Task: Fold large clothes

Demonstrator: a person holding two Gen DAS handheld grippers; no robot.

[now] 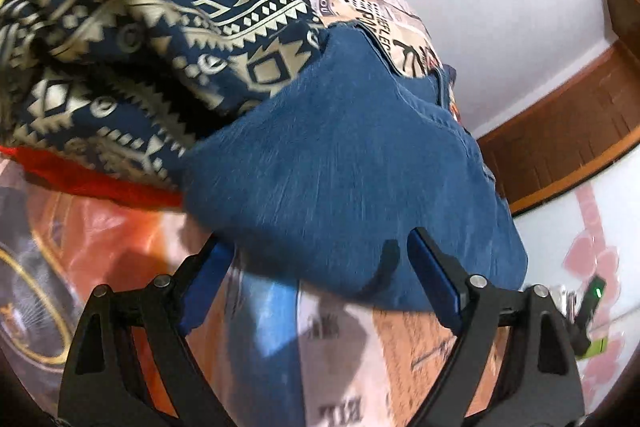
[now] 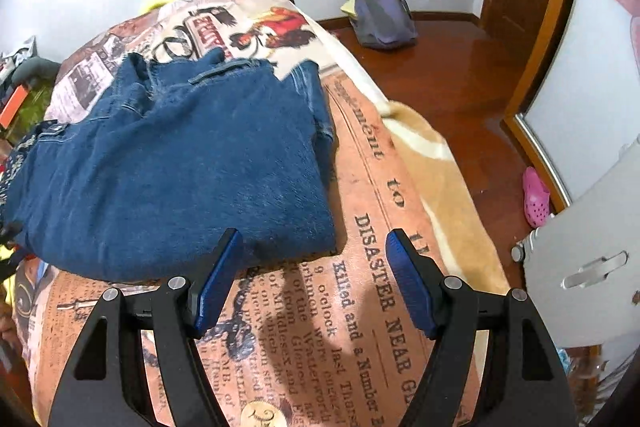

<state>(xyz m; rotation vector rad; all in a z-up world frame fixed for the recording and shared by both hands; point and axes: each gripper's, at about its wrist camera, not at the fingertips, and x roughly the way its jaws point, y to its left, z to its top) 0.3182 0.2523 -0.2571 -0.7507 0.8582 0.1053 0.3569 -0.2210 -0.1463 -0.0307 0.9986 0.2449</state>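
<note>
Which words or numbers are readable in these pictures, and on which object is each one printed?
All are on the newspaper-print bedspread, beside the folded jeans:
"DISASTER NEAR"
"Killed and a Number"
"o'clock"
"last Thurs", cut off
"to"
Smaller columns: too blurred to read.
In the left wrist view, the bedspread's print is too blurred.
Jeans and patterned cloth: no text.

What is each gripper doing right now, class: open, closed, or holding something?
Left gripper: open, holding nothing, at the edge of the folded jeans.
Right gripper: open, holding nothing.

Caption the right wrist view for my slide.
Open right gripper poised at the near edge of folded blue jeans lying on a newspaper-print bedspread.
</note>
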